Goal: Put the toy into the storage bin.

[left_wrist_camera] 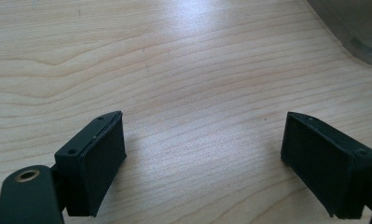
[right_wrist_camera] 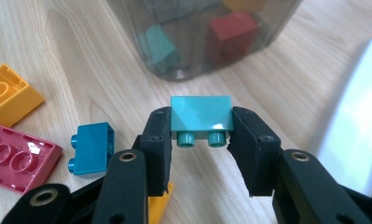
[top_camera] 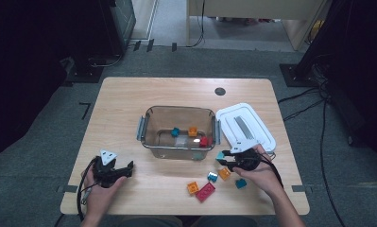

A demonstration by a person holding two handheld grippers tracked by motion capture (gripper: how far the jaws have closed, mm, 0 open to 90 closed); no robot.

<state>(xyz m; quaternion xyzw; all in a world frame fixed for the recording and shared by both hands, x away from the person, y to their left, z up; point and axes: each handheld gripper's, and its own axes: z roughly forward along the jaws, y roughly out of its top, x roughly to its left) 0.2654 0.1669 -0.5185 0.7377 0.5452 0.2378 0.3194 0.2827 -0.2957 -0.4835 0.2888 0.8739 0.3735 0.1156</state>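
Two black jaws of the right hand-held gripper [right_wrist_camera: 201, 149] squeeze a teal brick [right_wrist_camera: 201, 120] from both sides, with its two studs pointing back at the camera. It is held up off the wooden worktop [top_camera: 124, 99], just in front of the clear bin [top_camera: 150, 142]. A white lid [top_camera: 259, 125] lies to the right of the bin. Inside the bin sit a teal, an orange and a red brick. Near the right hand-held gripper, loose on the wood, lie a flat red brick [top_camera: 205, 191], an orange brick [top_camera: 192, 187], a blue brick [right_wrist_camera: 91, 148] and a few more. Over on the left, the left hand-held gripper [left_wrist_camera: 202, 158] has its jaws wide apart above bare wood, holding nothing.
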